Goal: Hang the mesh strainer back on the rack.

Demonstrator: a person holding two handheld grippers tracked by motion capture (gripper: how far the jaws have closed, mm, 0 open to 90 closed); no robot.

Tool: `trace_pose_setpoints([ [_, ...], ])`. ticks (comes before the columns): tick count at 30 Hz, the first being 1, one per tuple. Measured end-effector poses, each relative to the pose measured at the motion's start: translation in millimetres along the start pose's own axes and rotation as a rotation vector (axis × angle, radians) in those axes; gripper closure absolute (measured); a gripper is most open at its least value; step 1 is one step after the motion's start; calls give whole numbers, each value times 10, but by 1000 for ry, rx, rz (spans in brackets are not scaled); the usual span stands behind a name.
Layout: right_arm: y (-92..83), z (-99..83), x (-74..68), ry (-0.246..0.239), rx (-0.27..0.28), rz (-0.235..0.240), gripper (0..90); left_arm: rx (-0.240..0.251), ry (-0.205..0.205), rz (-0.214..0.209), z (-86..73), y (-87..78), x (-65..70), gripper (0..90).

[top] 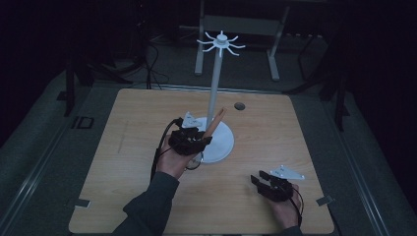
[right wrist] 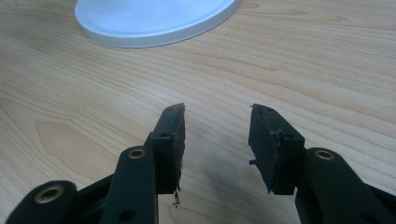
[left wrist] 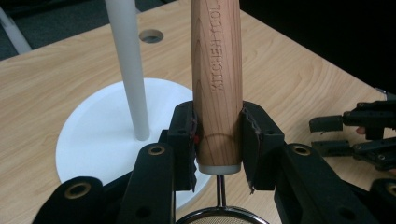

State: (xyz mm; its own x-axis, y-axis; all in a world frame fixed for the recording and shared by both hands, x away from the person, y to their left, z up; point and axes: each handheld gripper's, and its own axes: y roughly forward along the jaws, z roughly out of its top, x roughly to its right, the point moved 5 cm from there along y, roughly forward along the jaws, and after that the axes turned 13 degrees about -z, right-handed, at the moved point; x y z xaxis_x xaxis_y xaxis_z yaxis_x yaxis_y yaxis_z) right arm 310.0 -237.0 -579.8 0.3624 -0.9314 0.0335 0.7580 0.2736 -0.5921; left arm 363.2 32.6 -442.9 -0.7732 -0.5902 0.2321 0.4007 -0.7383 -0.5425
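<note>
The left hand-held gripper [left wrist: 218,144] pinches the wooden handle [left wrist: 217,79] of a small strainer [left wrist: 219,215] near the table's middle, beside the white hanging stand [top: 214,98], probably to hang it. The right hand-held gripper [right wrist: 215,140] rests spread and empty near the front right corner.
</note>
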Motion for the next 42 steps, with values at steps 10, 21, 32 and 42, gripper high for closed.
trace_pose_setpoints([
  [10, 1, -1, 1, -1, 1, 0, 555, 70, -10, 9, 65, -95, 15, 685],
  [21, 1, 0, 3, -1, 1, -1, 555, 132, -18, 25, 133, -188, 15, 685],
  [32, 1, -1, 1, -1, 0, -4, 555, 179, -20, 42, 228, -269, 19, 685],
  [42, 2, -1, 4, -1, 0, -5, 555, 221, -22, 47, 300, -301, 41, 684],
])
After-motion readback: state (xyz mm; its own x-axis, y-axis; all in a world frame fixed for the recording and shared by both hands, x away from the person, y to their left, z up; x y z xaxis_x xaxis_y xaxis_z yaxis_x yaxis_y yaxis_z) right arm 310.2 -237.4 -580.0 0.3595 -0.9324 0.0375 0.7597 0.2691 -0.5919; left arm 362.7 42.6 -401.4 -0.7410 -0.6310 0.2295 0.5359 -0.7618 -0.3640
